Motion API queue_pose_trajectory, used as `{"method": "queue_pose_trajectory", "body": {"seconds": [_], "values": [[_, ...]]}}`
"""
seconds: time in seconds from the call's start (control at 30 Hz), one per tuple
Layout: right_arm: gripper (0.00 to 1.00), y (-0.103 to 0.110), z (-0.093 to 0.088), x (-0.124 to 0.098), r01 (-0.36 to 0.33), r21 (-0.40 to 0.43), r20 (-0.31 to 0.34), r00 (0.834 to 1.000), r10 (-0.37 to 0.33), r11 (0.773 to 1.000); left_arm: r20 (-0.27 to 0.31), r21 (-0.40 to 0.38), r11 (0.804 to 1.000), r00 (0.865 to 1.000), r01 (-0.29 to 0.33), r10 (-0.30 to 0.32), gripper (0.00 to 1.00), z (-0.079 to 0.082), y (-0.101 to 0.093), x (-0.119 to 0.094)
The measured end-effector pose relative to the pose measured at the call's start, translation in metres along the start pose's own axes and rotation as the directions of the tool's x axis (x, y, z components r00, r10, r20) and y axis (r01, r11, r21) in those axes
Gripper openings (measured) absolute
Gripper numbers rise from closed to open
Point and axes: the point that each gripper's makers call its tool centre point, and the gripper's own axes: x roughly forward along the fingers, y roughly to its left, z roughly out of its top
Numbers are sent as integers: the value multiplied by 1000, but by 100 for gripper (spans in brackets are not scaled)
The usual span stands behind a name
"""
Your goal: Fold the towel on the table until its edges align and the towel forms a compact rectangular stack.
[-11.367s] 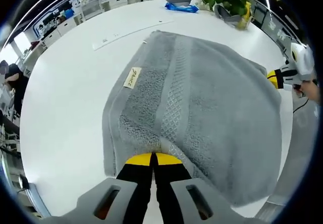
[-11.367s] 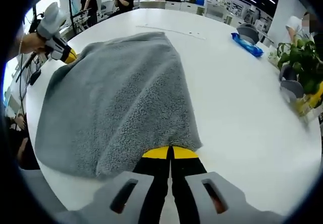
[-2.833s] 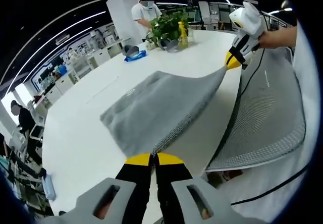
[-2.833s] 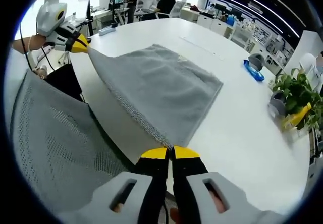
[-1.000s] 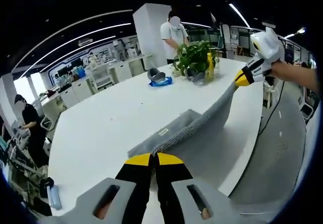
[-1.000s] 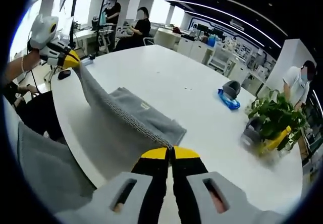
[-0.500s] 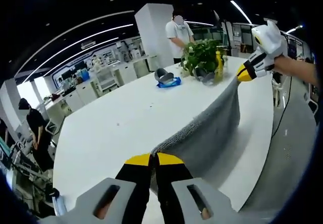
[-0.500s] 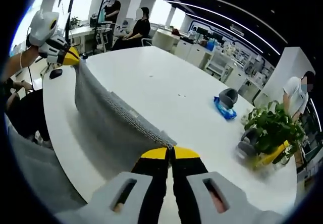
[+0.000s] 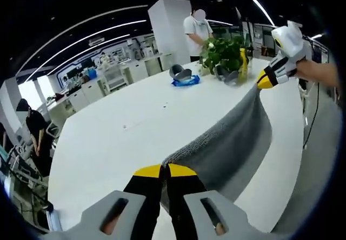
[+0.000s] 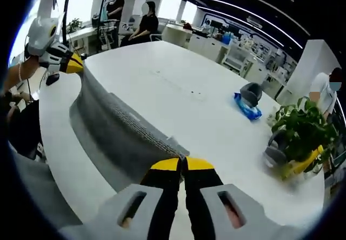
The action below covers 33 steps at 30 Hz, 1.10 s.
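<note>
The grey towel point(image 9: 232, 142) hangs stretched between the two tools, raised above the white surface point(image 9: 124, 137), its top edge taut and the rest draping down toward the surface near the edge closest to the person. In the left gripper view, the left tool point(image 9: 165, 171) has its yellow-tipped jaws pressed together on one upper corner of the towel. The right tool point(image 9: 266, 80) shows at the far right of that view, a hand point(image 9: 311, 71) wrapped round its white body, arm reaching in from the side, its yellow tip clamped on the opposite corner.

In the right gripper view, the right tool point(image 10: 181, 164) grips its corner with the jaws closed, and the towel point(image 10: 113, 132) runs away to the left tool point(image 10: 74, 63), held up by a hand point(image 10: 21, 72) at the left.

On the surface beyond sit a potted plant point(image 10: 300, 129), a blue packet point(image 10: 246, 109) and a dark grey object point(image 10: 252, 93) just behind it.
</note>
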Motion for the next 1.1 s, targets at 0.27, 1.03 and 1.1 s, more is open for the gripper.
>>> {"method": "queue_pose_trajectory", "body": {"seconds": [0.27,1.03,1.1], "values": [[0,-3,-5,35,-10,23,-17,1000,10,1000,-46,-7,1000,999,-7,6,3,-19,9,31],[4,-12,-26,94,41,59,-54,998,-38,997,-72,-27,997,994,-79,76,5,-41,17,83],[6,-11,-23,92,47,67,-38,998,-45,997,-68,-21,996,994,-85,83,6,-40,18,83]]}}
